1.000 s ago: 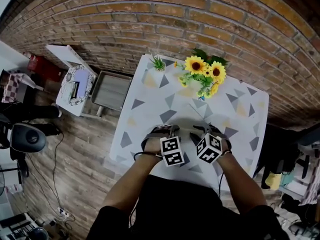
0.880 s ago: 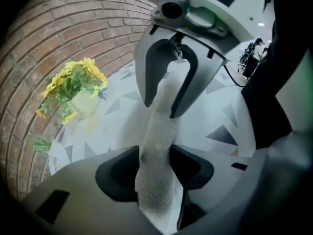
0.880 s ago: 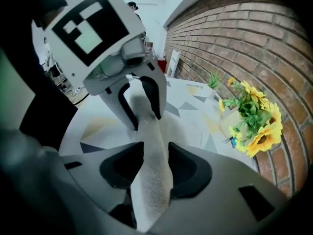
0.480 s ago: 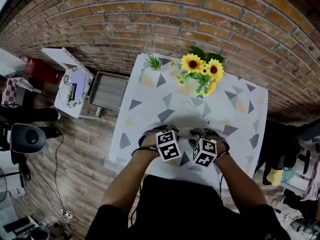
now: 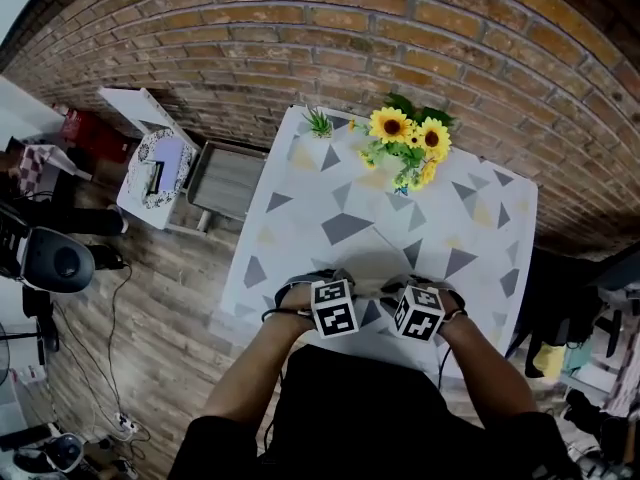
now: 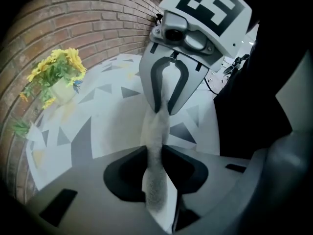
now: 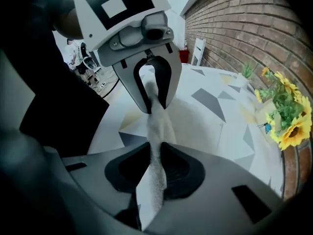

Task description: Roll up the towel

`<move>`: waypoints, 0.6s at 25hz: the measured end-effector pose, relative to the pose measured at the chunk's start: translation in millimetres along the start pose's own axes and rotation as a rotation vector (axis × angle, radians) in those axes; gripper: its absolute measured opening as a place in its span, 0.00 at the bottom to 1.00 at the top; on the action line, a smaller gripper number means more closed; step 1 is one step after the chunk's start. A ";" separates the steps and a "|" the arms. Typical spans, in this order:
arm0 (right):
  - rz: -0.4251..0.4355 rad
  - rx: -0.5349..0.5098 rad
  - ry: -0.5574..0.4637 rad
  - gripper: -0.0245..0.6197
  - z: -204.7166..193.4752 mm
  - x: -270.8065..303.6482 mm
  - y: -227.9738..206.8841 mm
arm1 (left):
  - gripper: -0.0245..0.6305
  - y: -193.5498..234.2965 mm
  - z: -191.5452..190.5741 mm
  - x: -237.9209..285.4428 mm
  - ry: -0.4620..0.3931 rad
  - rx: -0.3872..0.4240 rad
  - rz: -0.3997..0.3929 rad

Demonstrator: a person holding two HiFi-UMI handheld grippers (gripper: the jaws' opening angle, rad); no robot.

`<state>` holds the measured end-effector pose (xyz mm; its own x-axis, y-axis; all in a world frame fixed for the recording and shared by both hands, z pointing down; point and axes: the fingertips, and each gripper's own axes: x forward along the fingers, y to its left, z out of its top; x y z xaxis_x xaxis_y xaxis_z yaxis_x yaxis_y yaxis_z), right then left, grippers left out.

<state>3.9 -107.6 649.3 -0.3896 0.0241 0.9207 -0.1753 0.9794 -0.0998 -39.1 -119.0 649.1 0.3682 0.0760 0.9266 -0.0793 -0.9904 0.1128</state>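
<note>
1. Left tool (image 6: pixel 155 156): nearest me, at the near edge of the tabletop (image 5: pixel 480 233) and pointing steeply down. A strip of the towel (image 6: pixel 156 131) runs between its jaws, which pinch it while opening slightly
2. Right tool (image 7: pixel 155 156): just beside the left one and also tilted down. Its jaws are closing on the same raised edge of cloth, which lies between the pads
3. Towel: pale and plain. Its near edge is gathered into a narrow ridge stretched from one tool to the other, and the rest seems to lie flat on the tabletop beyond them, toward the middle
4. Tabletop: covered by a white cloth printed with grey triangles
5. Sunflowers (image 5: pixel 405 140) and a small green plant (image 5: pixel 318 123): at the far edge, well apart from the towel, against the brick wall (image 5: pixel 400 28)
6. Step in hand, as I judge it: the start of the roll, with the near edge taken up at two points and no turn wound yet. The next move calls for both tools to carry that edge over and away from me together and level, so the roll begins straight. The left needs a firmer hold, since its loosening jaws could let the edge slip
</note>
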 end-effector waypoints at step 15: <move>-0.197 0.131 -0.007 0.22 10.3 -5.8 -84.3 | 0.32 37.6 17.0 -10.4 0.019 0.142 0.226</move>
<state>11.7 -192.4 648.5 -0.3426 -0.1665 0.9246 -0.3643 0.9307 0.0326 -30.2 -159.0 637.6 0.3380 -0.1485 0.9294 -0.0268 -0.9886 -0.1483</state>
